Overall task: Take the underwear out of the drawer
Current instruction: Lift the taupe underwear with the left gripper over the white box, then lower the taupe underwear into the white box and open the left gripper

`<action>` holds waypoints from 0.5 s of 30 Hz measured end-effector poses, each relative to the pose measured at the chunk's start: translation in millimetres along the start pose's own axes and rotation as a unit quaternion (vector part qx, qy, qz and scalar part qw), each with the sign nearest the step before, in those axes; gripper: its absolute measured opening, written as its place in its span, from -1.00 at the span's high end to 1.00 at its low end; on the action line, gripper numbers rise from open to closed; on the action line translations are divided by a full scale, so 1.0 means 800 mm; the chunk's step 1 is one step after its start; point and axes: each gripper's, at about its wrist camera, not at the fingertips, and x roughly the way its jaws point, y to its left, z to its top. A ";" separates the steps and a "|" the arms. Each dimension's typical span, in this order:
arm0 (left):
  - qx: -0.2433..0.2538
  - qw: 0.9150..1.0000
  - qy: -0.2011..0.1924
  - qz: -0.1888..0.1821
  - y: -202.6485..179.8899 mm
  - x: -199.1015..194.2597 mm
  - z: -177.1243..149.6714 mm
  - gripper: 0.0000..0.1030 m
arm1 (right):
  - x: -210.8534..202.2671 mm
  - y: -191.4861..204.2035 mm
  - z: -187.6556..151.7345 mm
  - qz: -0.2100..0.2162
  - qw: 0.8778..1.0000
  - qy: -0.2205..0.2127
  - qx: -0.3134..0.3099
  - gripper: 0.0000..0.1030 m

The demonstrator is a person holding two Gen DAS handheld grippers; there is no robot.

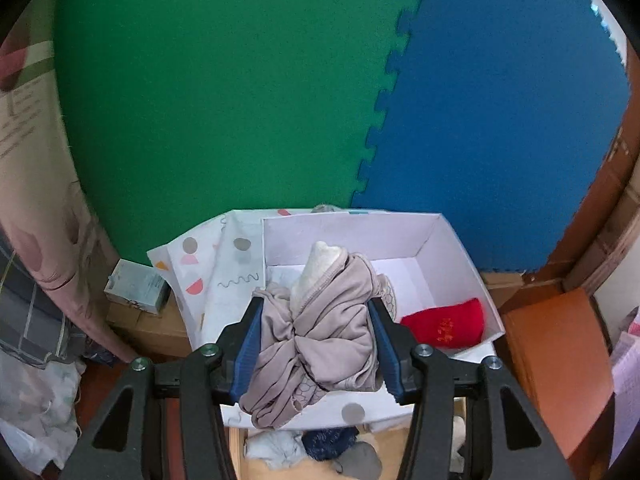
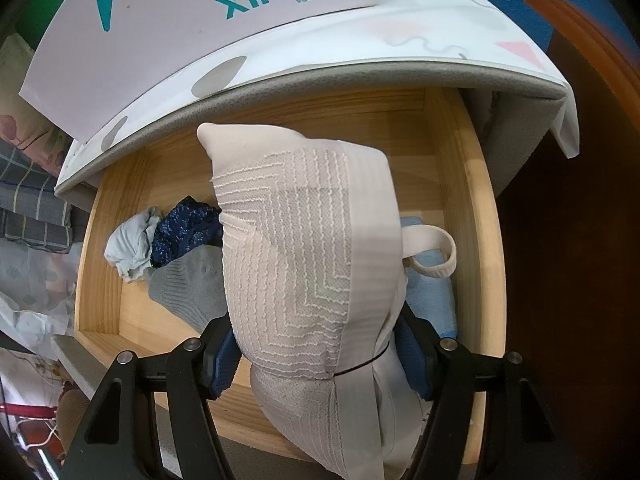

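Observation:
My left gripper (image 1: 316, 332) is shut on a crumpled beige piece of underwear (image 1: 320, 336), held up in front of an open white shoe box (image 1: 440, 240) that has a red cloth (image 1: 448, 326) in it. My right gripper (image 2: 320, 360) is shut on a rolled cream knitted garment (image 2: 304, 248) with a rubber band around it, just above the open wooden drawer (image 2: 472, 208). In the drawer lie a pale grey-blue bundle (image 2: 132, 246), a dark blue lace piece (image 2: 184, 228), a grey knitted piece (image 2: 188, 288) and a light blue cloth (image 2: 434, 296).
The shoe box (image 2: 180, 24) stands on a patterned cloth (image 1: 216, 268) covering the cabinet top above the drawer. Green (image 1: 224, 92) and blue foam mats (image 1: 504, 112) line the wall behind. A small box (image 1: 138, 286) sits at the left, an orange-brown board (image 1: 560, 364) at the right.

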 end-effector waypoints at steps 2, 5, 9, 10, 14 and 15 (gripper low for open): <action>-0.002 1.000 0.011 0.006 -0.006 0.027 0.000 -0.01 | -0.001 -0.001 -0.001 0.001 1.000 -0.002 0.000 -0.24; -0.009 0.999 0.040 0.007 -0.010 0.070 -0.003 -0.01 | -0.002 -0.002 -0.001 0.002 1.000 -0.003 0.000 -0.24; 0.007 0.998 0.067 0.009 -0.018 0.118 -0.013 -0.01 | -0.004 -0.006 -0.001 0.008 1.000 -0.003 0.005 -0.24; 0.016 0.997 0.068 0.015 -0.022 0.125 -0.014 -0.01 | -0.005 -0.007 -0.001 0.010 1.000 -0.003 0.007 -0.24; 0.024 0.996 0.081 0.022 -0.026 0.151 -0.020 -0.02 | -0.006 -0.009 -0.001 0.012 1.000 -0.001 0.006 -0.24; 0.019 0.996 0.089 0.021 -0.024 0.159 -0.022 -0.02 | -0.006 -0.010 -0.001 0.013 1.000 -0.001 0.006 -0.24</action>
